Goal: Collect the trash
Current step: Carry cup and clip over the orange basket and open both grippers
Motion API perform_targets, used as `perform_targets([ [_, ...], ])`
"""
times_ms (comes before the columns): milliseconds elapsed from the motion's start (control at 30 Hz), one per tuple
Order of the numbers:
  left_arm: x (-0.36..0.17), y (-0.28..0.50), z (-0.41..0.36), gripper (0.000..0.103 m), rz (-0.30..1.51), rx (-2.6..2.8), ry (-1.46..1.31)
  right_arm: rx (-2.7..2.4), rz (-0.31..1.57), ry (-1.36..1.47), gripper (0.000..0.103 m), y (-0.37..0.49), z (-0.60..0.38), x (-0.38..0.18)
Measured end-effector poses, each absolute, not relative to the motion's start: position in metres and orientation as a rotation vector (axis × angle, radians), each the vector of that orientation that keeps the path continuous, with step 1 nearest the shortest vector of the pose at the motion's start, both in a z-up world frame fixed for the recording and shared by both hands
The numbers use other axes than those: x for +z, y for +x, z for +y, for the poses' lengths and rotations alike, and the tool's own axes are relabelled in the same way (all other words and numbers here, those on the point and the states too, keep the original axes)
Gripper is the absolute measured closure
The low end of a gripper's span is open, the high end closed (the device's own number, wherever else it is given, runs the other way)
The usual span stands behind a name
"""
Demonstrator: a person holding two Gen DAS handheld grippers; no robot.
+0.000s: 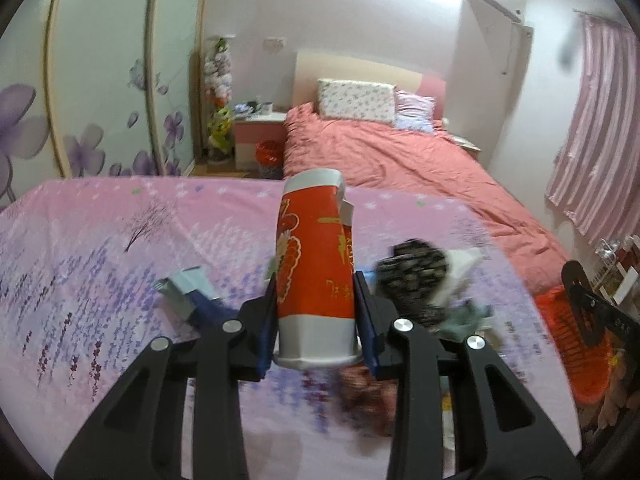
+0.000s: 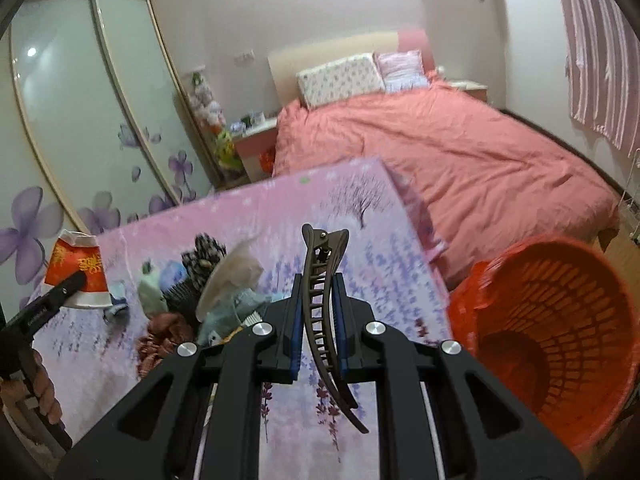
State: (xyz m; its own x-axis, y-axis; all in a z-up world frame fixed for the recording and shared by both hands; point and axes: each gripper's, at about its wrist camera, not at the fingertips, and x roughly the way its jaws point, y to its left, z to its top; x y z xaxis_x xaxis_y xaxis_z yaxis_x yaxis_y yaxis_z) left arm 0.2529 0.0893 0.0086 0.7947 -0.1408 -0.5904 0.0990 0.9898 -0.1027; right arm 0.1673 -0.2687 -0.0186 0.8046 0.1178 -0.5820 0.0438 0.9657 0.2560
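Observation:
My left gripper is shut on a crushed red and white paper cup, held upside down above the pink floral tablecloth. The cup also shows in the right wrist view at the far left, with a left finger across it. My right gripper is shut on a brown hair clip, above the table near its right edge. An orange slatted waste basket stands just right of the table, open and tilted toward me; part of it shows in the left wrist view.
A pile of mixed items lies mid-table: a black patterned cloth, a crumpled tissue, a dark red cloth, a blue and grey box. A salmon-covered bed, a nightstand and a floral wardrobe stand behind.

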Motion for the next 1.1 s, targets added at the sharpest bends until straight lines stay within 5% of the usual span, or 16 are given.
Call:
perform_targets([
  [500,0.051,0.199,-0.066,0.068,0.600,-0.462,-0.012,-0.123,0.522,0.320,0.090,0.101,-0.349,0.010],
  [933,0.011,0.192,-0.215,0.066,0.688,-0.751,0.053,-0.237,0.527,0.484,0.090,0.101,-0.431,-0.020],
  [1033,-0.005,0.197,-0.248,0.064,0.718,-0.775,0.086,-0.249,0.528,0.515,0.089,0.109,-0.448,-0.028],
  [1100,-0.017,0.205,-0.265,0.049,0.735,-0.771,0.115,-0.259,0.536,0.534,0.088,0.117,-0.456,-0.036],
])
